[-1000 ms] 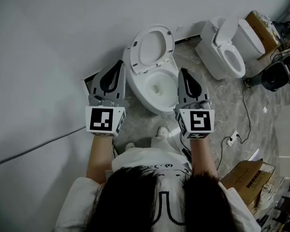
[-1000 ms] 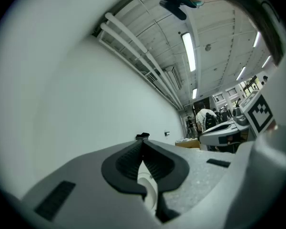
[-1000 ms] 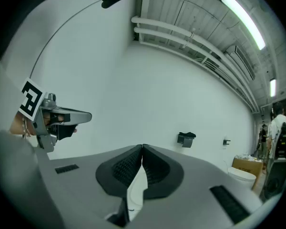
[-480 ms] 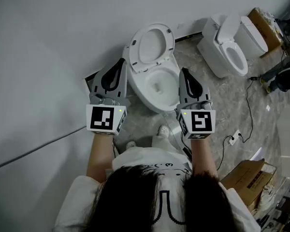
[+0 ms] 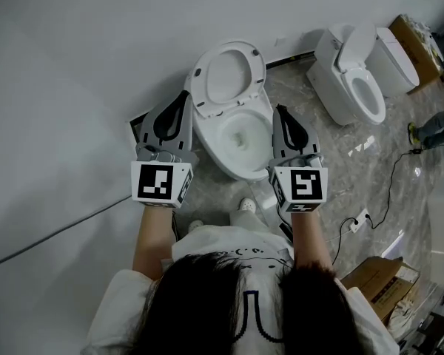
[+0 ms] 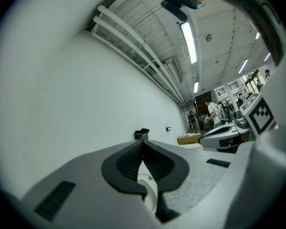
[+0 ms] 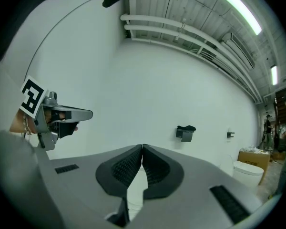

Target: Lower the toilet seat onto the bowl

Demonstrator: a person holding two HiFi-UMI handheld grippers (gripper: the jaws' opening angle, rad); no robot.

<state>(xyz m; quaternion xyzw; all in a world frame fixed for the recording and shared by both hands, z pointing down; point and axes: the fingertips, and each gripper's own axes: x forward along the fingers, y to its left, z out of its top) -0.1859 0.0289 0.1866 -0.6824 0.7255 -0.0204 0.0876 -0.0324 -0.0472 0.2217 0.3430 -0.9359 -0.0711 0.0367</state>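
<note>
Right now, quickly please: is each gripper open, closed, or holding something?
Left gripper: closed, jaws together, holding nothing.
Right gripper: closed, jaws together, holding nothing.

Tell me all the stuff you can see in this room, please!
toilet: one, white, middle, against the wall
toilet seat: one, white, raised above the bowl
second toilet: one, white, farther right along the wall
cardboard boxes: two, brown, near right corner and far right
floor cable: one, black, on the grey floor at right
wall holder: one, black, on the white wall
shoes: two, white, just below the toilet
left claw: one, grey, shut and empty, left of the bowl
right claw: one, grey, shut and empty, right of the bowl
</note>
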